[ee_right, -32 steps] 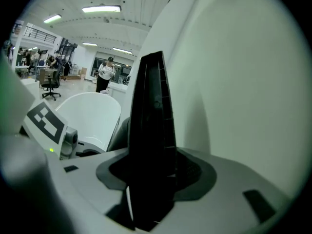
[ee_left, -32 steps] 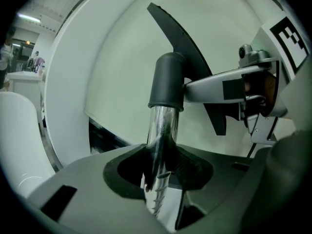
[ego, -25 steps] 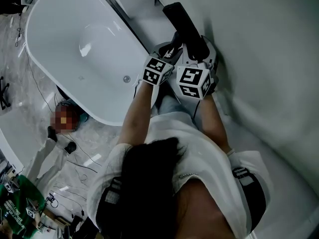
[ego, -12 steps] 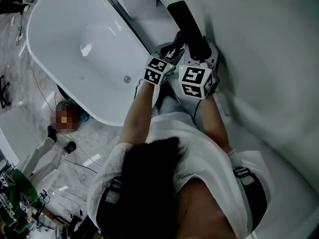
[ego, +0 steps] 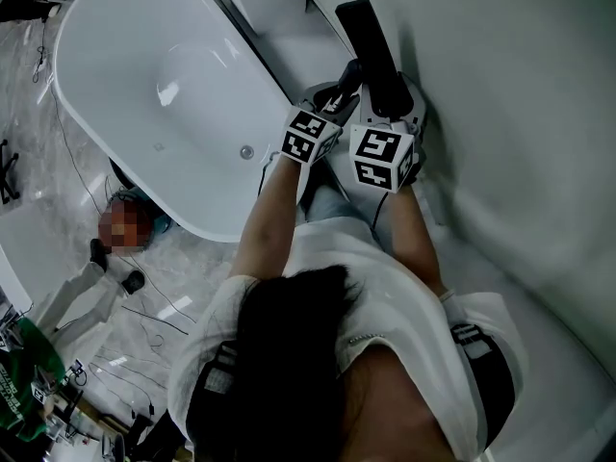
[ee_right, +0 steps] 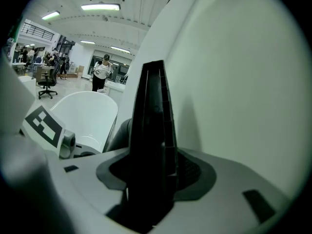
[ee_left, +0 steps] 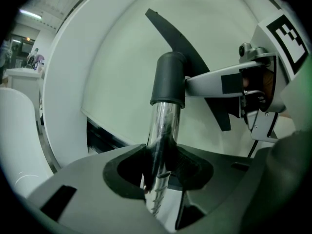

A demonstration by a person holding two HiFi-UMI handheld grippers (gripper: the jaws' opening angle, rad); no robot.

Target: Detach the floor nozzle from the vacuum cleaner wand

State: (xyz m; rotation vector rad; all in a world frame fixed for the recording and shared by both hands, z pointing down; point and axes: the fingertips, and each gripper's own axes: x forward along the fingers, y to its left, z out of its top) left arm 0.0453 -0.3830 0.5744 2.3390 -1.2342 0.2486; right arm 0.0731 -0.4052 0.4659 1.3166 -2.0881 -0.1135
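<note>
The black floor nozzle (ego: 371, 51) stands on end between a white tub and a white wall. My right gripper (ego: 390, 99) is shut on it; in the right gripper view the nozzle's narrow black body (ee_right: 153, 130) fills the gap between the jaws of that gripper (ee_right: 153, 172). My left gripper (ego: 339, 89) is shut on the chrome wand tube (ee_left: 163, 130) just below its dark collar (ee_left: 168, 82). In the left gripper view that gripper (ee_left: 161, 167) has the nozzle's black plate (ee_left: 195, 77) beyond the collar, and the right gripper's body (ee_left: 253, 96) at the right.
A white oval bathtub (ego: 164, 94) lies close at the left, a white curved wall (ego: 520, 114) at the right. Cables (ego: 144, 306) trail over the marble floor, where a person (ego: 120, 224) is low beside the tub. Another person (ee_right: 101, 72) stands far back.
In the head view the nozzle's far end has shifted a little to the right. Both grippers keep their grips and their places.
</note>
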